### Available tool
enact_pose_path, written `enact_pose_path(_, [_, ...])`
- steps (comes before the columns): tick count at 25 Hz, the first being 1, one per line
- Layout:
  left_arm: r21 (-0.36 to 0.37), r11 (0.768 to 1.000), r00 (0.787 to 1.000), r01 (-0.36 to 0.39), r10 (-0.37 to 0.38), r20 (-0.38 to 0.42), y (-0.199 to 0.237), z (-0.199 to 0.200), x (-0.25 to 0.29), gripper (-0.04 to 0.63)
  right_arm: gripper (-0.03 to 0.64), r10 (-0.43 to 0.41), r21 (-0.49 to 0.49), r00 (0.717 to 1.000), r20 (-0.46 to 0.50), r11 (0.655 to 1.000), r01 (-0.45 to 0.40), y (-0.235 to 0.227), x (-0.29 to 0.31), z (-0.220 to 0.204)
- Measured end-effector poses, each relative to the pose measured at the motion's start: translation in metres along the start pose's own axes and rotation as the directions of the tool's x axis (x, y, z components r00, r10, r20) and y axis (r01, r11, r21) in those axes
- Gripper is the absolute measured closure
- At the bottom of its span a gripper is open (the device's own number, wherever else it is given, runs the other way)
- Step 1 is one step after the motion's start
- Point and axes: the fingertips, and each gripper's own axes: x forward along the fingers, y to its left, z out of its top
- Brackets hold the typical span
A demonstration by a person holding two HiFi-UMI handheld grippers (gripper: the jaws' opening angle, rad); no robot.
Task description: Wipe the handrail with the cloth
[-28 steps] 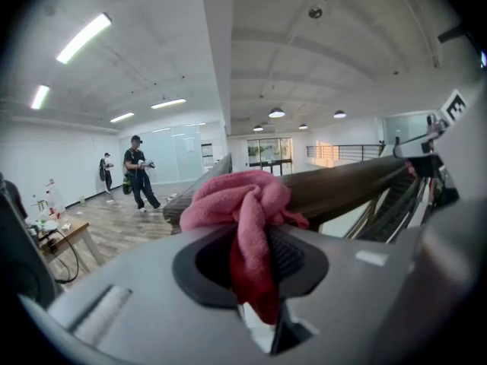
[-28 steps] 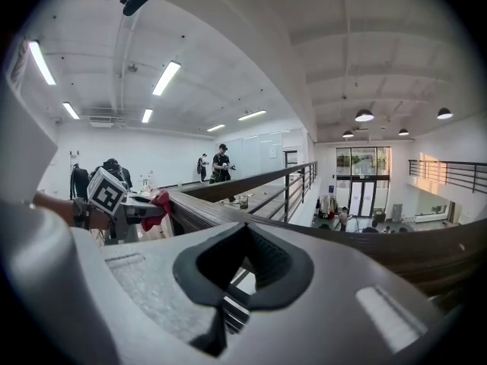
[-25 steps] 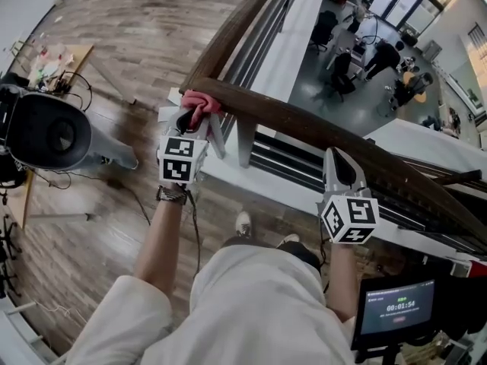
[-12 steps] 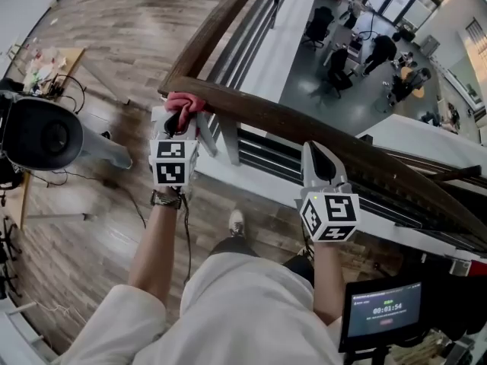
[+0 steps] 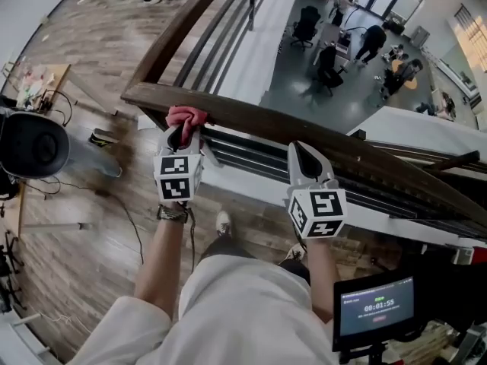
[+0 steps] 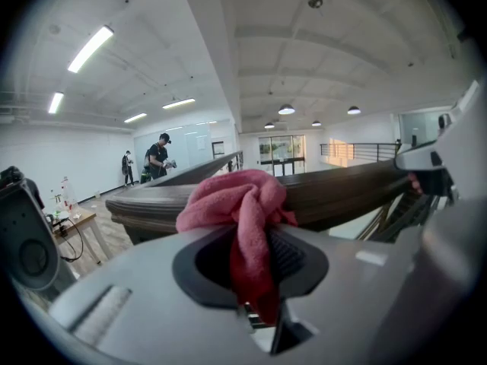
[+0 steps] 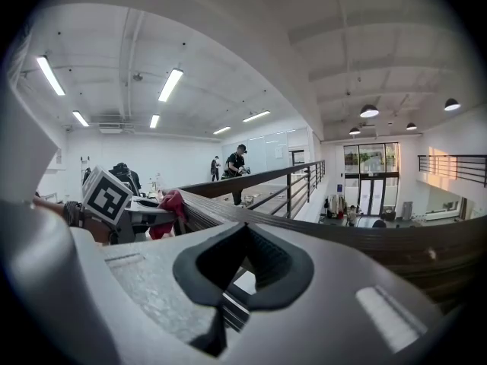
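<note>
Head view: left gripper [image 5: 181, 133] jaws clamp cloth [image 5: 187, 115] on dark wooden handrail [image 5: 251, 116] over lower floor [image 5: 304, 82]; right gripper [image 5: 300, 150] jaws together.

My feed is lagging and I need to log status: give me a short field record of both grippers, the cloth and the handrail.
left gripper: shut on the pink cloth
pink cloth: bunched, lying against the near edge of the wooden handrail, close to its corner
right gripper: jaws together, nothing between them
right gripper position: farther right along the handrail, at its near side; contact cannot be told
</note>
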Motion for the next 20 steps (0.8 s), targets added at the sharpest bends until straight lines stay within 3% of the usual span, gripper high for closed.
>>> enact_pose_path(5, [0.003, 0.998, 0.998, 0.059, -0.059, -0.012, -0.063, -0.001, 0.0, 0.503, 0.614, -0.034, 0.017, 0.999, 0.004, 0.999, 0.034, -0.036, -0.025, -0.011])
enact_pose_path(20, [0.006, 0.996, 0.996, 0.094, -0.094, 0.003, -0.189, 0.004, -0.003, 0.502, 0.614, -0.105, 0.087, 0.994, 0.028, 0.991, 0.102, -0.132, -0.107, -0.046])
